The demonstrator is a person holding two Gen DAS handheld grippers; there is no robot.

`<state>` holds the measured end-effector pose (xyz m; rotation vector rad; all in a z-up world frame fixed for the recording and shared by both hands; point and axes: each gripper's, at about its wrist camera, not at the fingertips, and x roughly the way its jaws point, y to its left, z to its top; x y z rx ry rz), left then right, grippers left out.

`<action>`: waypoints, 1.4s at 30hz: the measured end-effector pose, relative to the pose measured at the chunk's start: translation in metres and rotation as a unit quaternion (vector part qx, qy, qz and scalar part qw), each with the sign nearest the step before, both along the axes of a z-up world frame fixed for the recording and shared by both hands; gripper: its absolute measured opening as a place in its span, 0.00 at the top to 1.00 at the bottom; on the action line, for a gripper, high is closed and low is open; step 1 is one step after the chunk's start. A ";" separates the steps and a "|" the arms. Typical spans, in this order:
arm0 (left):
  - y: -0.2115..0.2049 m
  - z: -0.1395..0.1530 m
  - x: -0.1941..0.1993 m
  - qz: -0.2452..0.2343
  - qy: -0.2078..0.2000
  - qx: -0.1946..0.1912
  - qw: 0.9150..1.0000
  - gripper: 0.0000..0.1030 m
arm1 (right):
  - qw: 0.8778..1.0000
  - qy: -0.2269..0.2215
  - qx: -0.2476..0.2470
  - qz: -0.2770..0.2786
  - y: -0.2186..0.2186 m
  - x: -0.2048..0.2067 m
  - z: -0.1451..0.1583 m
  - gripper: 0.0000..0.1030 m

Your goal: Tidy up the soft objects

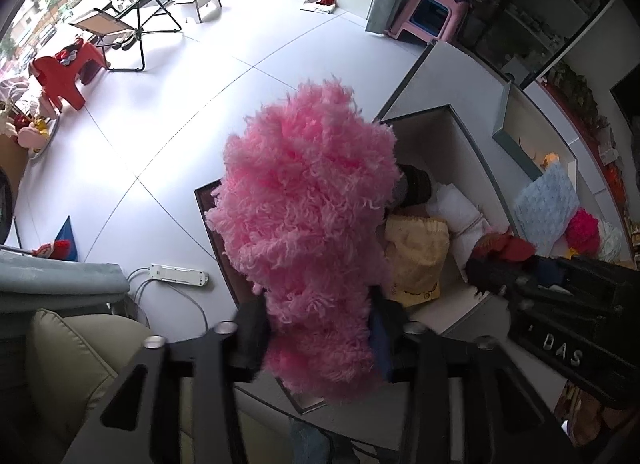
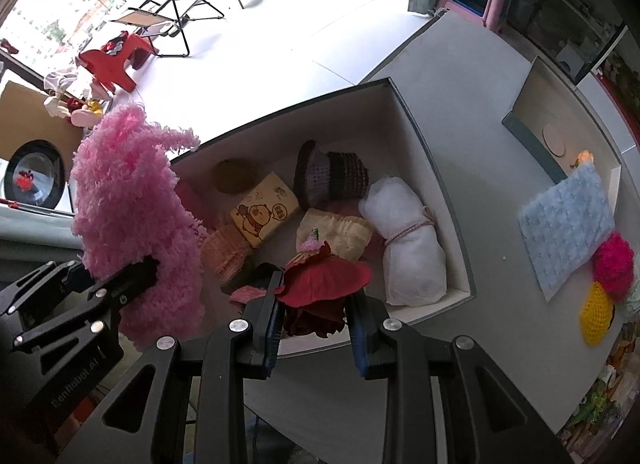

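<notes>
The left gripper is clamped on a shaggy pink scarf of curly yarn, which hangs over the left edge of the white box. The right gripper is clamped on a dark red fabric flower with smooth round petals, at the box's near side.

one box, two claws, one white bundle, two red flowers

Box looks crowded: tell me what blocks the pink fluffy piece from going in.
The left gripper holds the pink fluffy piece at the box edge. Beneath it lie peach knitwear and pink cloth, no bare floor.
</notes>
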<state>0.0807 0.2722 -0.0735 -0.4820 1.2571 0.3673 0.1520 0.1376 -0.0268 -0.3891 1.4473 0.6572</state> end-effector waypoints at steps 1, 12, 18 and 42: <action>0.000 0.000 0.000 -0.001 -0.002 -0.005 1.000 0.47 | 1.000 0.007 -0.002 0.002 0.001 0.000 -0.002 0.57; 0.001 0.019 -0.009 0.013 -0.043 0.046 0.998 0.00 | 0.999 -0.009 -0.014 -0.037 -0.025 0.010 0.009 0.15; 0.006 0.017 -0.007 0.013 -0.026 0.011 1.000 0.00 | 0.999 -0.015 0.001 -0.041 -0.028 0.004 0.019 0.15; 0.002 0.008 -0.011 -0.014 0.020 0.057 0.998 0.00 | 0.997 -0.032 -0.012 -0.065 -0.021 0.004 0.030 0.00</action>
